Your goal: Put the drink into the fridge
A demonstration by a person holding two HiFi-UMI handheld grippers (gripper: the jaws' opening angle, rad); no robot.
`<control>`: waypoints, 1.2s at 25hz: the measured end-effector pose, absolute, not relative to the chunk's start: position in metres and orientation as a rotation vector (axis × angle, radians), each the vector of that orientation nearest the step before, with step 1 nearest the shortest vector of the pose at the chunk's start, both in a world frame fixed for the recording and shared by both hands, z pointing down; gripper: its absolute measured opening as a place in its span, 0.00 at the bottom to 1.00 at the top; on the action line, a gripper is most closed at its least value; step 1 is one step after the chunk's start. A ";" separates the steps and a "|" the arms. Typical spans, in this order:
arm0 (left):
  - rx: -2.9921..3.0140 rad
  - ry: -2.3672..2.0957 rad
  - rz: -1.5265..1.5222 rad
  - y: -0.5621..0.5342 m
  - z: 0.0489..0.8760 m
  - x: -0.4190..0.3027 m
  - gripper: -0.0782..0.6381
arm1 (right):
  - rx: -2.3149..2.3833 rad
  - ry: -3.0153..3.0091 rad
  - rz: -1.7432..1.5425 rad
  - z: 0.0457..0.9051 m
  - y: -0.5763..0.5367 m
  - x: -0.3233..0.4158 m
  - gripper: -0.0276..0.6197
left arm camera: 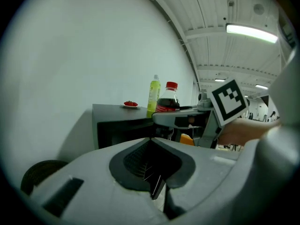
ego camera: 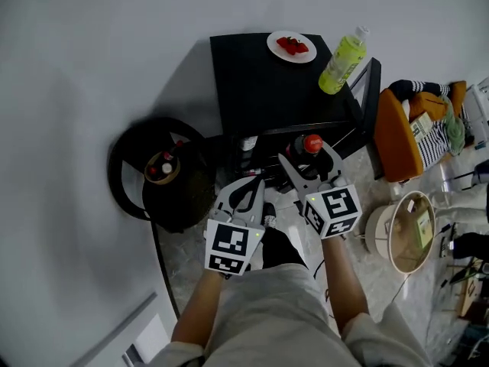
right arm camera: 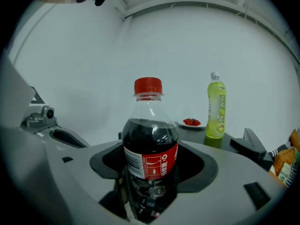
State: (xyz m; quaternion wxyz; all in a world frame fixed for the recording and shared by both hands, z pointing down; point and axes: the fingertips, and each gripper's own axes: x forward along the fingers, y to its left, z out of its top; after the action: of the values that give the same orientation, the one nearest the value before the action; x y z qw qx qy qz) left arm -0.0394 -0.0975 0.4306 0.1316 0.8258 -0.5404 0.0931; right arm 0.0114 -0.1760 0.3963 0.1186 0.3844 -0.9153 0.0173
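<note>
The right gripper [ego camera: 309,159] has its fingers [right arm camera: 56,182] clamped on the lower body of a cola bottle [right arm camera: 150,139]. The bottle stands upright, red cap on top, with its label just above the fingers. Beyond the fingers stands the black fridge [ego camera: 260,90]. On its top, beyond and to the right of the fingers, a green bottle [right arm camera: 216,107] stands upright, with a plate [right arm camera: 191,123] of red fruit just left of it. The left gripper [left arm camera: 157,186], beside the right one, has its own fingers [left arm camera: 84,172] closed together with nothing between them.
</note>
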 end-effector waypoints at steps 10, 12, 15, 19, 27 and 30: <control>2.228 -1.756 0.228 -0.122 0.471 -0.014 0.12 | 0.831 -2.719 0.055 0.479 -0.189 0.014 0.48; 2.169 -1.798 0.231 -0.131 0.481 -0.009 0.12 | 0.766 -2.708 0.094 0.502 -0.196 0.016 0.48; 2.083 -1.856 0.246 -0.135 0.496 -0.003 0.12 | 0.653 -2.719 0.160 0.534 -0.207 0.013 0.48; 2.000 -1.909 0.252 -0.126 0.512 0.000 0.12 | 0.583 -2.736 0.158 0.575 -0.222 0.003 0.48; 1.884 -2.032 0.238 -0.128 0.546 -0.010 0.12 | 0.723 -2.734 0.220 0.653 -0.284 -0.007 0.48; 1.888 -2.028 0.227 -0.135 0.566 -0.004 0.12 | 0.827 -2.702 0.255 0.679 -0.309 -0.004 0.48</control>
State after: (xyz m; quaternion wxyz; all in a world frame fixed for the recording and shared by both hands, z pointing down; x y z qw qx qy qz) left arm -0.0045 -0.1350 0.5664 0.1796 0.6680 -0.7177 0.0805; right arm -0.0044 -0.3092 0.6795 0.1514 0.2880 -0.9414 0.0888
